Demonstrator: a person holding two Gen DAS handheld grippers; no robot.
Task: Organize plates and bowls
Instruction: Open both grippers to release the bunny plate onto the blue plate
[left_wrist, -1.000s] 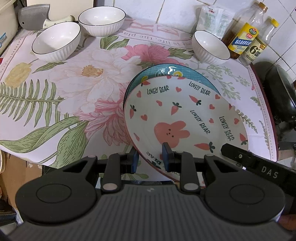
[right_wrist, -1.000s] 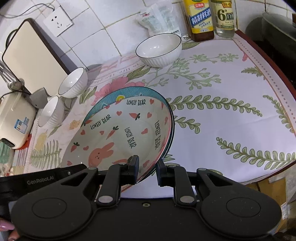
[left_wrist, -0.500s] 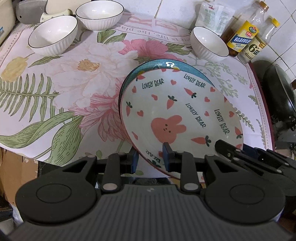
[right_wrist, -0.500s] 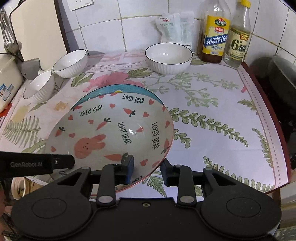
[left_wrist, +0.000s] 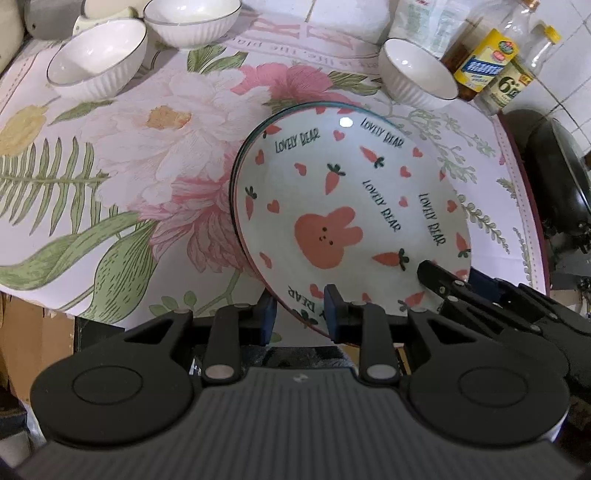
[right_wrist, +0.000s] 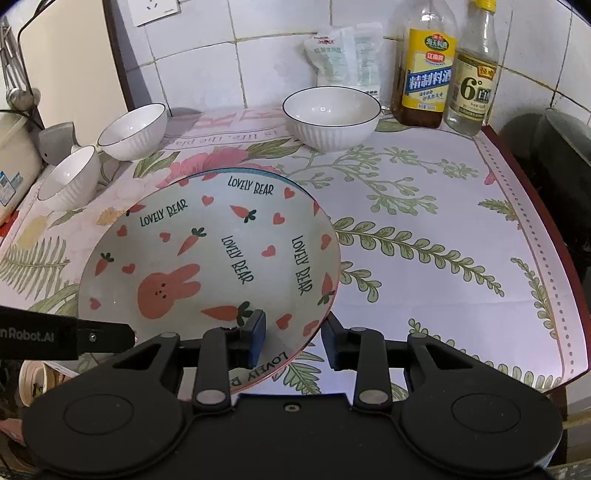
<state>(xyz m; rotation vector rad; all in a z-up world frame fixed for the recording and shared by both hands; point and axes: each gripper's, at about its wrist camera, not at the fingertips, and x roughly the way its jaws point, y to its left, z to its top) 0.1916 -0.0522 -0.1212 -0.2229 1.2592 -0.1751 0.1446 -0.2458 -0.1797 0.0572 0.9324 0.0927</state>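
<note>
My left tongs (left_wrist: 300, 309): fingers set either side of the near rim of the rabbit plate (left_wrist: 351, 218), one pad above it and one below, gripping it
My right tongs (right_wrist: 293, 338): fingers astride the same plate's near rim, left pad on the upper face near a carrot print, right pad outside the edge; I cannot tell whether they pinch it or stand a little slack
Rabbit plate: white with pink rabbit, carrots, hearts and "LOVELY BEAR" lettering; sits over the teal plate (right_wrist: 236, 170), overhanging the near edge of the table
Teal plate: only a thin rim shows at the far and left side beneath the rabbit plate
Bowls: two white ribbed bowls (right_wrist: 131, 131) at the far left, touching or nearly so; a third bowl (right_wrist: 331, 118) at the far right, just beside the bottles (right_wrist: 424, 74)
Tablecloth (right_wrist: 424, 229): floral, pink and green
</note>
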